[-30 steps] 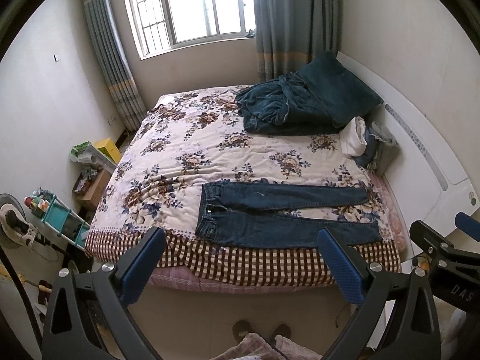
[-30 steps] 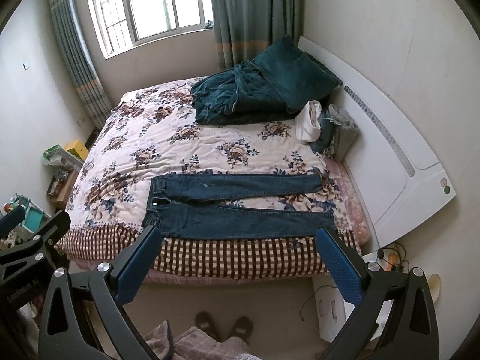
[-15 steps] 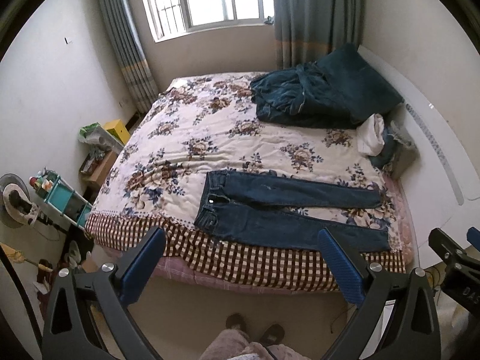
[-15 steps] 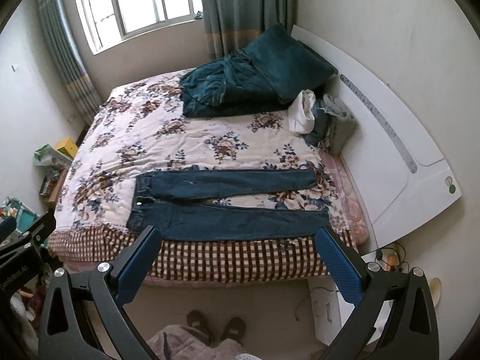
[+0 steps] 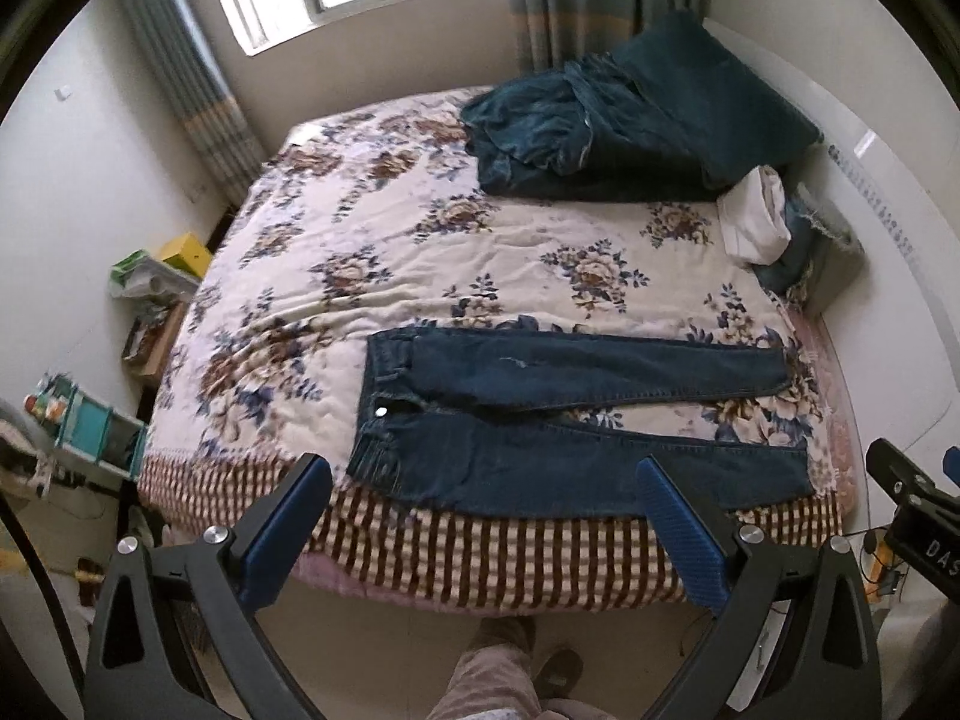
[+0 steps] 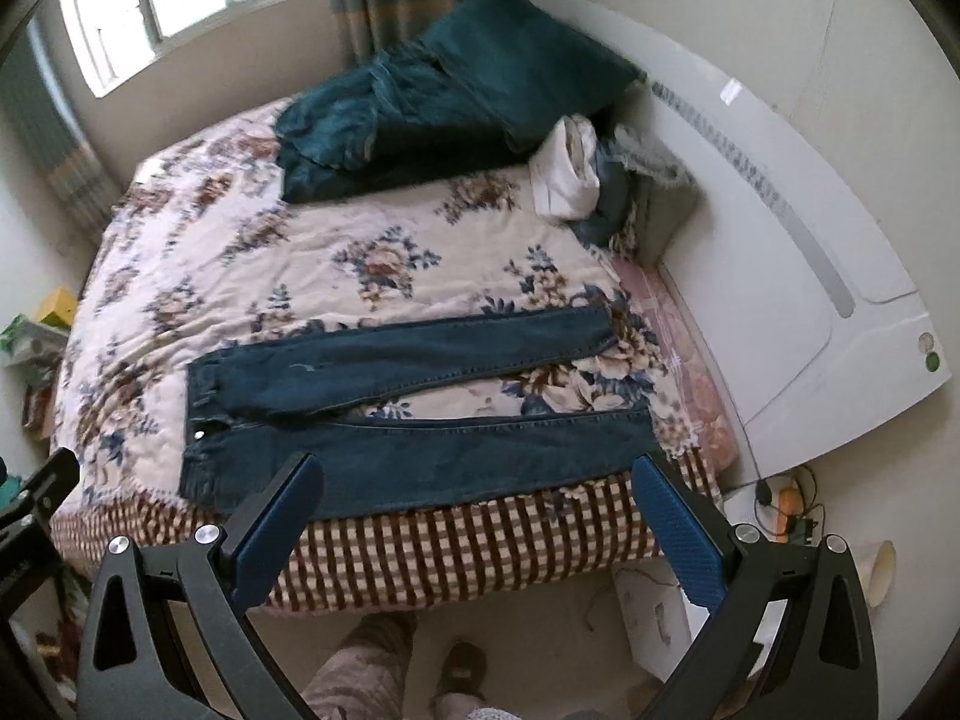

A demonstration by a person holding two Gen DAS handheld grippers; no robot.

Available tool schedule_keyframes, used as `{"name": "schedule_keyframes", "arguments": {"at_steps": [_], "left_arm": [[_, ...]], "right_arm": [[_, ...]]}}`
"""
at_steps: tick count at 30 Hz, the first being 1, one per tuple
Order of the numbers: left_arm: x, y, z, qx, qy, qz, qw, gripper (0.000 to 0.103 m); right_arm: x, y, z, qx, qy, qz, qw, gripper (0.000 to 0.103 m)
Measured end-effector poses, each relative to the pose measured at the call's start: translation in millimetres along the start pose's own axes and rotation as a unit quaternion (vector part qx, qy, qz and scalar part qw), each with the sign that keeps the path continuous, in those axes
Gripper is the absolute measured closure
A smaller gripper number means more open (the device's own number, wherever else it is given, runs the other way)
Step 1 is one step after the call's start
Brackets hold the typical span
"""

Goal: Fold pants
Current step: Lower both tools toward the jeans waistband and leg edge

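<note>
Dark blue jeans (image 5: 558,426) (image 6: 396,420) lie flat near the front edge of the bed (image 5: 372,240) (image 6: 288,276), waistband to the left, both legs stretched to the right and slightly apart. My left gripper (image 5: 480,474) hangs open in the air in front of the bed edge, below the jeans' lower leg, nothing between its blue pads (image 5: 288,522). My right gripper (image 6: 474,468) is likewise open and empty, off the bed, framing the lower leg. Neither touches the jeans.
A dark teal blanket (image 5: 630,120) and pillow pile sits at the back right of the bed, with folded white and blue clothes (image 5: 756,222) beside the white headboard (image 6: 780,240). The person's legs and slippers (image 5: 510,660) stand on the floor. Shelves and clutter (image 5: 90,432) line the left wall.
Both grippers have moved closer to the bed and tilted down, so the jeans look larger and lower in view. Both stay open; the jeans have not moved.
</note>
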State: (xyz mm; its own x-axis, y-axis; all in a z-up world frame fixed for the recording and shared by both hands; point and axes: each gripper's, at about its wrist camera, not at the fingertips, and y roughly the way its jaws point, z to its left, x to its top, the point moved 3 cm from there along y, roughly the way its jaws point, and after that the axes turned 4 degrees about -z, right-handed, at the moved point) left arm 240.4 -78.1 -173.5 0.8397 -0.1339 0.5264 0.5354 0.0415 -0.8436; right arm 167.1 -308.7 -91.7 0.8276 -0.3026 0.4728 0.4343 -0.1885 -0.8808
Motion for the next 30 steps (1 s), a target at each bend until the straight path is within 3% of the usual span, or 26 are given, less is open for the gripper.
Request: {"name": "schedule_keyframes", "arguments": {"at_steps": [6, 13, 24, 30], "left_arm": [[58, 83, -4, -0.035, 0.011, 0.026, 0.9990, 0.000], [102, 179, -12, -0.040, 0.022, 0.045, 0.9979, 0.000], [107, 335, -27, -0.007, -0.021, 0.117, 0.9929, 0.000], [90, 425, -45, 0.012, -0.017, 0.160, 0.9869, 0.000]], "right_arm": [[52, 95, 25, -0.032, 0.004, 0.033, 0.999, 0.000], [100, 211, 48, -0.038, 0.009, 0.059, 0.997, 0.000], [119, 391, 63, -0.033, -0.053, 0.116, 0.991, 0.000], [115, 506, 65, -0.027, -0.144, 0.166, 0.975, 0.000]]}}
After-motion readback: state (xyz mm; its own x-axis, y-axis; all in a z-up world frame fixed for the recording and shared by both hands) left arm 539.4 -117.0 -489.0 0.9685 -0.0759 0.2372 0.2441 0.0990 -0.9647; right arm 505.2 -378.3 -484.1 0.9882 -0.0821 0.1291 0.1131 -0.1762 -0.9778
